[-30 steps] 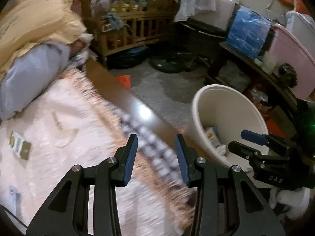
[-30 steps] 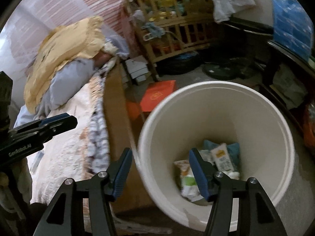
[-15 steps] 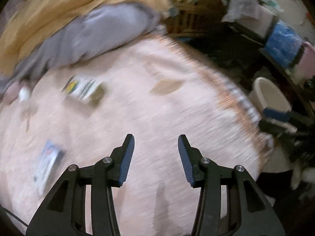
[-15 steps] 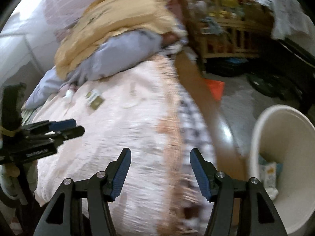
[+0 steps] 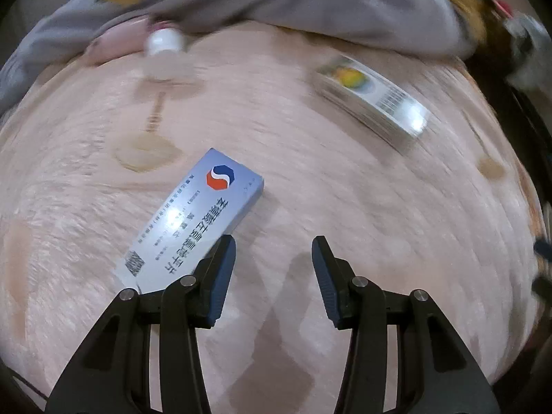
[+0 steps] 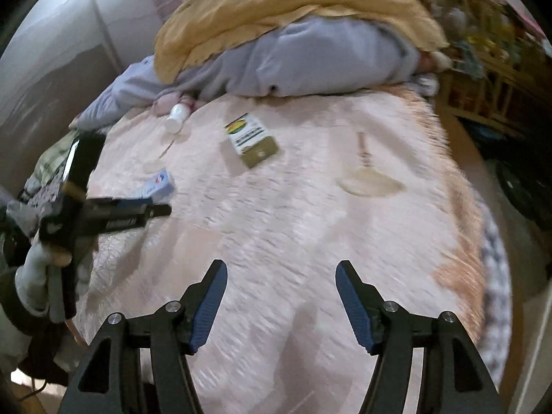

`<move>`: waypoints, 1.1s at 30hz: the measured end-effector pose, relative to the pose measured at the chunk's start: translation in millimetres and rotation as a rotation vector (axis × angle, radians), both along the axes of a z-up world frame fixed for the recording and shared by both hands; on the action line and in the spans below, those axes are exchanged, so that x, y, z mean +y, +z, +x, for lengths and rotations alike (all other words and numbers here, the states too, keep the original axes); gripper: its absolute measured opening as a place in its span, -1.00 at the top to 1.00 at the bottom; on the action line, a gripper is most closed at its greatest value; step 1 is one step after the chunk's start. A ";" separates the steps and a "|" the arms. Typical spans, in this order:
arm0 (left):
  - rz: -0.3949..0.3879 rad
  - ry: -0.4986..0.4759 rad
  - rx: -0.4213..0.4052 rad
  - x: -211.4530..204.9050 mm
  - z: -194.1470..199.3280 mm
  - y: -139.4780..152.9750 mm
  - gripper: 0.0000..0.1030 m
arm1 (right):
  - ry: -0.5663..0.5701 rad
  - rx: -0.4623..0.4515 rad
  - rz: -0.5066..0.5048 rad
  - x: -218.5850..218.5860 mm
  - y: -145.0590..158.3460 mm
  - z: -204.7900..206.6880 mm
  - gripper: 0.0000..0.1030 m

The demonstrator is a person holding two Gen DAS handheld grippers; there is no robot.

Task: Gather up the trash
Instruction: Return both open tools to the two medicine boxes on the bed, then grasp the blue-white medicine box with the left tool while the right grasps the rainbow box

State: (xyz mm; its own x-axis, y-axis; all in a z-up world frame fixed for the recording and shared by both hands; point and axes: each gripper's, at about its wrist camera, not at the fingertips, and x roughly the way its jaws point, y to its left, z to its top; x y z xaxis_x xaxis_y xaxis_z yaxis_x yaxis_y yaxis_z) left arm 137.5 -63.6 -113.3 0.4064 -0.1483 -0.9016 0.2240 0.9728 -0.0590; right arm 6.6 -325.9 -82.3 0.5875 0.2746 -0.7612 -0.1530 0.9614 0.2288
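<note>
On the fuzzy pink blanket (image 5: 345,179) your left gripper (image 5: 273,253) hangs with fingers apart, its left finger tip just beside a glossy pale-blue carton (image 5: 193,220) with a red-blue octagon logo, Chinese print and a QR code. Your right gripper (image 6: 281,277) is spread wide over bare blanket. Farther back lie a green-and-olive box (image 6: 251,139), barcode on one side, and a white round-capped bottle (image 6: 176,117).

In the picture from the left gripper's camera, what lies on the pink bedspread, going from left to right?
White bottle up by the grey bedding, then the blue-and-white medicine box beside the open left gripper, then the blurred box with a barcode at the right.
</note>
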 end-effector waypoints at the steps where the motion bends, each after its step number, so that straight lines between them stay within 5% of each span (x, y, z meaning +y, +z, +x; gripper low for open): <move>1: -0.026 0.027 0.010 9.4 7.9 1.3 0.14 | 0.009 0.004 0.001 4.1 -0.8 7.1 -0.31; 6: -0.163 0.020 0.020 37.2 5.4 27.2 0.14 | 0.053 0.004 -0.011 26.0 -0.5 55.4 -0.38; 9: -0.177 0.018 -0.002 51.8 -2.7 38.8 -0.02 | 0.082 -0.022 -0.045 43.7 4.0 94.4 -0.47; 14: -0.096 0.065 -0.064 75.6 6.9 35.1 -0.14 | 0.128 -0.017 -0.111 69.3 2.3 155.6 -0.54; 18: -0.063 0.082 -0.031 82.9 24.3 17.8 -0.14 | 0.157 0.007 -0.188 88.2 -8.9 197.3 -0.54; 26: 0.005 0.023 -0.014 61.0 38.3 0.8 -0.14 | 0.174 0.051 -0.182 94.8 -36.4 220.1 -0.53; 27: 0.010 0.023 -0.015 59.9 39.5 0.5 -0.14 | 0.169 0.052 -0.171 93.7 -37.3 218.5 -0.50; 29: 0.018 0.029 -0.019 57.8 41.8 -1.2 -0.13 | 0.165 0.052 -0.162 92.2 -39.3 214.1 -0.03; 33: 0.032 0.036 -0.013 53.3 40.4 -3.1 -0.04 | 0.168 0.013 -0.184 92.8 -35.6 196.6 -0.03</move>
State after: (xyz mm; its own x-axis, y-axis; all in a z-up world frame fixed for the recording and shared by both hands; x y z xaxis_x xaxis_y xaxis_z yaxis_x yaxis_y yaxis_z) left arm 177.9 -10.2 -116.4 0.4230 -0.1043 -0.9001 0.1895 0.9816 -0.0247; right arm 203.2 -233.1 -117.9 0.5348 0.2233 -0.8149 -0.3122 0.9484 0.0550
